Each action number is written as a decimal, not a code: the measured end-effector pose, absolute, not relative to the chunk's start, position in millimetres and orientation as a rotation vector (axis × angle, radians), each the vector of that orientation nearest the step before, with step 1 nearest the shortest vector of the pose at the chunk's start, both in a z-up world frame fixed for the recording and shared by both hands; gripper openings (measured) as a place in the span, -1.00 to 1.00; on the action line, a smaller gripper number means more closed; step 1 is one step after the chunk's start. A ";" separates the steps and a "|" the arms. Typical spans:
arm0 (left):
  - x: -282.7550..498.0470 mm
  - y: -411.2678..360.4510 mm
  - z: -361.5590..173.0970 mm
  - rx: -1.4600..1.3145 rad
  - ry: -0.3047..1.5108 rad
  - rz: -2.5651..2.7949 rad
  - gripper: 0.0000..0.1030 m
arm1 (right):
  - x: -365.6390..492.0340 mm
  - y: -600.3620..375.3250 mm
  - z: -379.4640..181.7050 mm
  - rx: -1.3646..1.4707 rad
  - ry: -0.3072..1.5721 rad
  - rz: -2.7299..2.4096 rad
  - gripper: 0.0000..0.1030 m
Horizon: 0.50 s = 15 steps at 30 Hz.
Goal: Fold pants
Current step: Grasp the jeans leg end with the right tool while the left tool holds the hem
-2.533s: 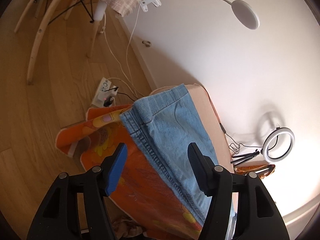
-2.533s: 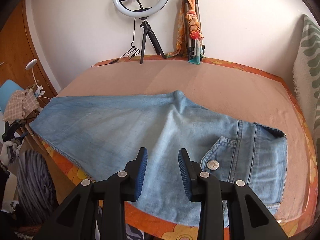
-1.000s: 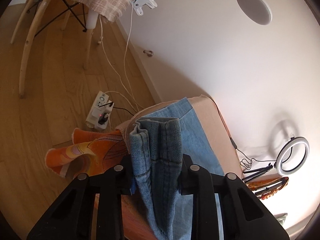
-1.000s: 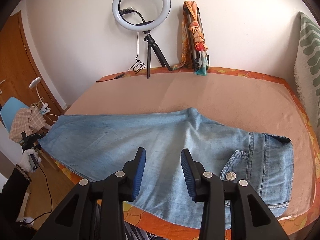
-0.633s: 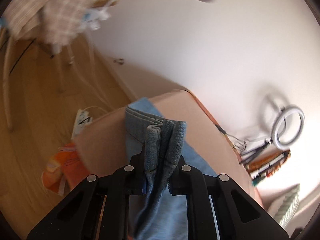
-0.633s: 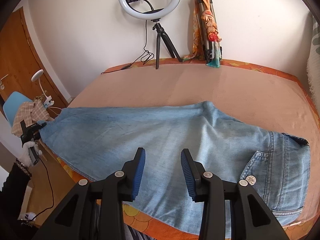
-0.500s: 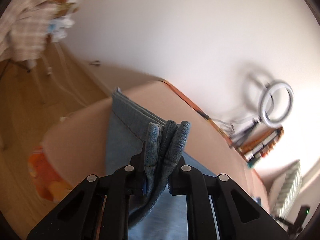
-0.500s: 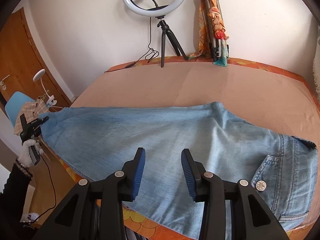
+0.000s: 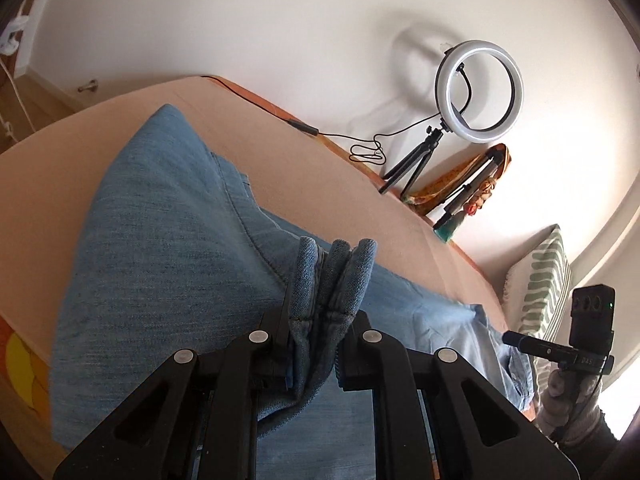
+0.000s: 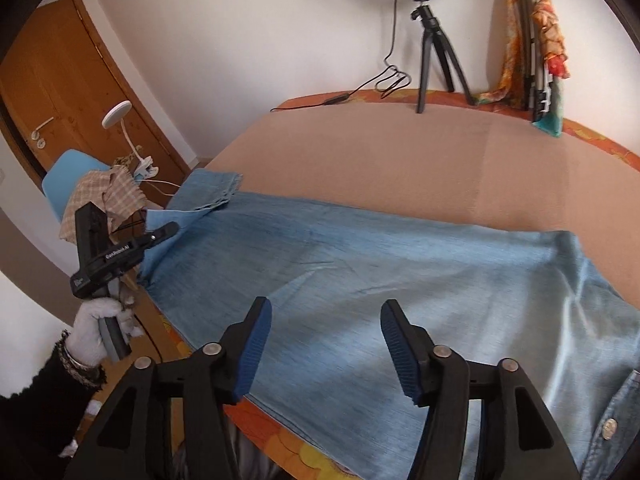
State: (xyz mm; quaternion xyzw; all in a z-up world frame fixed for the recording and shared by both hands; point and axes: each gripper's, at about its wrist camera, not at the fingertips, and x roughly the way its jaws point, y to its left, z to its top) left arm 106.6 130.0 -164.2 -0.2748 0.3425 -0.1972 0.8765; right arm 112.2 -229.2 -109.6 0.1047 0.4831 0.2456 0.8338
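Light blue denim pants (image 10: 380,264) lie lengthwise across the peach-covered table (image 10: 400,152), waist and button at the right. My left gripper (image 9: 316,308) is shut on the bunched leg hems (image 9: 340,264) and holds them lifted above the leg. In the right wrist view the left gripper (image 10: 160,236) is at the table's left end, in a white-gloved hand, and the leg end (image 10: 208,188) is turned over there. My right gripper (image 10: 326,312) hovers over the near edge of the legs. Its jaws are opening and nothing is pressed between them. Its body shows at the right in the left wrist view (image 9: 576,344).
A ring light on a tripod (image 10: 432,48) and a folded orange-patterned stand (image 10: 536,40) are at the table's far edge by the wall. A blue chair with a checked cloth (image 10: 104,192), a clip lamp (image 10: 116,114) and a wooden door (image 10: 60,80) are off the left end. A green-striped pillow (image 9: 544,280) lies right.
My left gripper closed on the leg hems, then rose and swung in over the table with them. My right gripper slid left along the pants and its jaws spread wider.
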 end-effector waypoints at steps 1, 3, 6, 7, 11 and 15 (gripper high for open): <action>106.1 130.5 -161.4 -0.581 0.706 -0.414 -0.77 | 121.5 -218.3 -112.0 0.244 1.033 0.550 0.22; 101.2 130.1 -156.3 -0.598 0.688 -0.425 -0.77 | 144.4 -192.2 -116.9 0.310 1.057 0.617 0.22; 94.5 128.8 -148.7 -0.599 0.661 -0.443 -0.77 | 182.3 -153.5 -130.6 0.447 1.107 0.717 0.24; 92.3 128.7 -147.5 -0.598 0.657 -0.448 -0.77 | 194.0 -140.6 -136.6 0.487 1.127 0.744 0.24; 88.5 124.9 -148.2 -0.600 0.657 -0.470 -0.77 | 237.7 -85.4 -170.0 0.645 1.218 0.804 0.26; 84.2 125.7 -149.0 -0.600 0.657 -0.482 -0.77 | 261.1 -45.7 -203.3 0.715 1.284 0.762 0.25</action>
